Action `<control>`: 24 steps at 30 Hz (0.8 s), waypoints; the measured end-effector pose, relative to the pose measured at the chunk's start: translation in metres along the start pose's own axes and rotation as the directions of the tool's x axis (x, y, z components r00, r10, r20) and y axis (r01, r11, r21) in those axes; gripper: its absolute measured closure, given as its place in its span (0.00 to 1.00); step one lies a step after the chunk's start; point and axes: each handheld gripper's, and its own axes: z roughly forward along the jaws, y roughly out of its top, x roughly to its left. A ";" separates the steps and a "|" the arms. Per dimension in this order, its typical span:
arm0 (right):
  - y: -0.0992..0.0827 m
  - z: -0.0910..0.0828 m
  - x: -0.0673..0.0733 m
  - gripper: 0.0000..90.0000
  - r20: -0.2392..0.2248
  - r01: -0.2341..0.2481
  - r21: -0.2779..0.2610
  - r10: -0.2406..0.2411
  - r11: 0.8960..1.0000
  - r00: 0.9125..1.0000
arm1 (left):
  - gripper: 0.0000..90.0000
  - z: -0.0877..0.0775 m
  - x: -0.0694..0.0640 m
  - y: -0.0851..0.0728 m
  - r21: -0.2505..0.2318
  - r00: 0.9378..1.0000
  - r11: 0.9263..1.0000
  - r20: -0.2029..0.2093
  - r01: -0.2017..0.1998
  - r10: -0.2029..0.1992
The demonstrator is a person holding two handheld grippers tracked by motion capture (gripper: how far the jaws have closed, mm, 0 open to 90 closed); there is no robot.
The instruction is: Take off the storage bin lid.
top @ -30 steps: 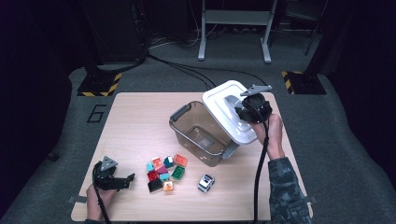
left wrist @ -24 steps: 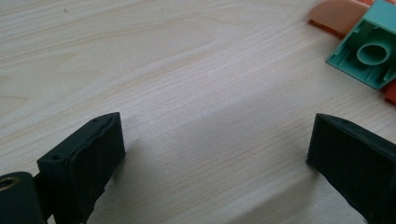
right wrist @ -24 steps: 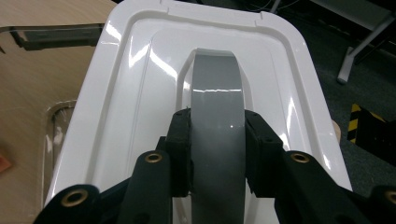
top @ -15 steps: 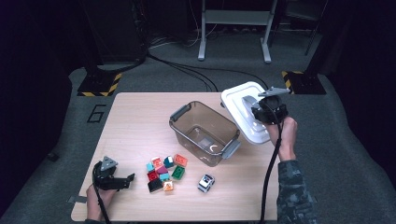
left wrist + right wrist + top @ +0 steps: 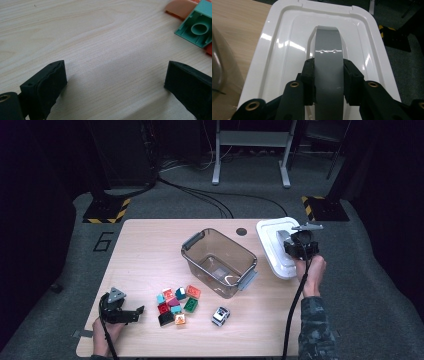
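Note:
A white lid [image 5: 270,247] with a grey handle [image 5: 329,47] is at the table's right edge, to the right of the clear brown box [image 5: 215,233]. My right gripper [image 5: 296,242] [image 5: 328,68] is shut on that handle, both pads pressed against its sides. The white lid [image 5: 279,50] spreads out under the jaws. My left gripper [image 5: 131,312] [image 5: 115,82] lies low at the front left of the table [image 5: 150,250], open, with bare wood between its jaws. A teal block [image 5: 197,27] and an orange block [image 5: 180,7] lie just beyond it.
The box stands open in the middle with nothing large inside. Several coloured blocks [image 5: 176,302] cluster in front of it, and a small toy car [image 5: 220,316] sits to their right. Dark floor with cables and stand legs surrounds the table.
My right gripper has carried the lid rightward and down, from over the box's right rim to the table's right edge. The left gripper has stayed where it was.

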 end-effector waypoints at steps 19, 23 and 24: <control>-0.048 0.048 0.016 0.74 0.044 -0.091 0.068 0.088 0.994 0.995 | 0.04 0.000 0.000 0.000 0.000 1.000 1.000 0.000 0.000 0.000; -0.054 0.056 0.020 0.74 0.039 -0.092 0.088 0.088 0.992 0.995 | 0.04 0.000 0.000 0.000 0.001 1.000 1.000 0.000 -0.001 0.001; -0.056 0.058 0.021 0.74 0.039 -0.087 0.086 0.084 0.993 0.996 | 0.04 0.000 0.000 0.000 -0.001 1.000 1.000 0.000 0.001 -0.001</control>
